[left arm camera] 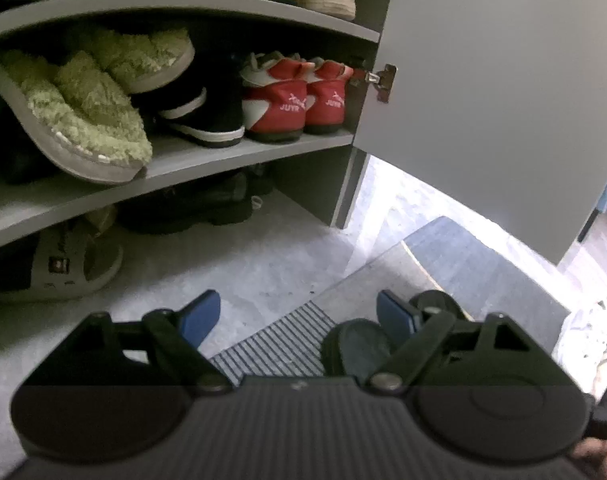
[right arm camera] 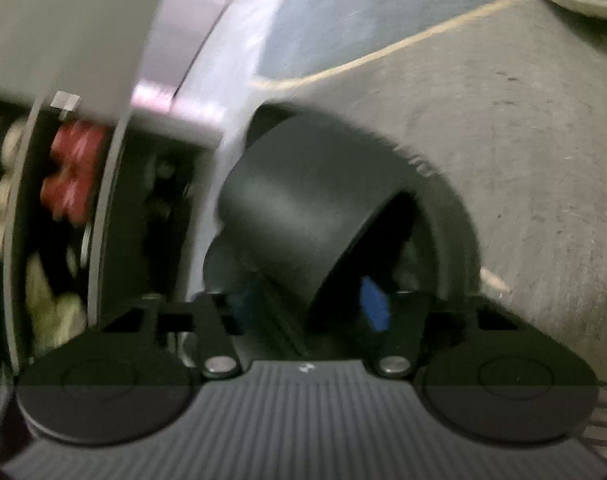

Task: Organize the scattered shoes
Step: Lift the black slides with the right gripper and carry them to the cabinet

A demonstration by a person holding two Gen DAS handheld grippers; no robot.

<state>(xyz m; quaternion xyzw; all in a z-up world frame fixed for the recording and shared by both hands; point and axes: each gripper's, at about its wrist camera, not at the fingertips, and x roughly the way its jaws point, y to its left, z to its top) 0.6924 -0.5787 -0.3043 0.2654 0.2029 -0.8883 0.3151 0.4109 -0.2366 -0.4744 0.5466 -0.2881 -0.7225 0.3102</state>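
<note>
Fingers (right arm camera: 377, 304) of the right gripper (right arm camera: 303, 300) clamp a black rubber slide sandal (right arm camera: 303, 200); left fingers (left arm camera: 201, 314) hang apart, empty. Ahead, the grey shoe cabinet (left arm camera: 183, 4) looks mostly filled, and another dark slide (left arm camera: 359, 344) waits beside the left fingers.

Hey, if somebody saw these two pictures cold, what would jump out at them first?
Probably the red sneakers, paired at the right end of the cabinet's middle shelf, with the fluffy green slippers piled at an angle to their left. In the right wrist view a black slide sandal fills the middle, gripped in the right tool. The left tool stands wide open and empty above the floor.
</note>
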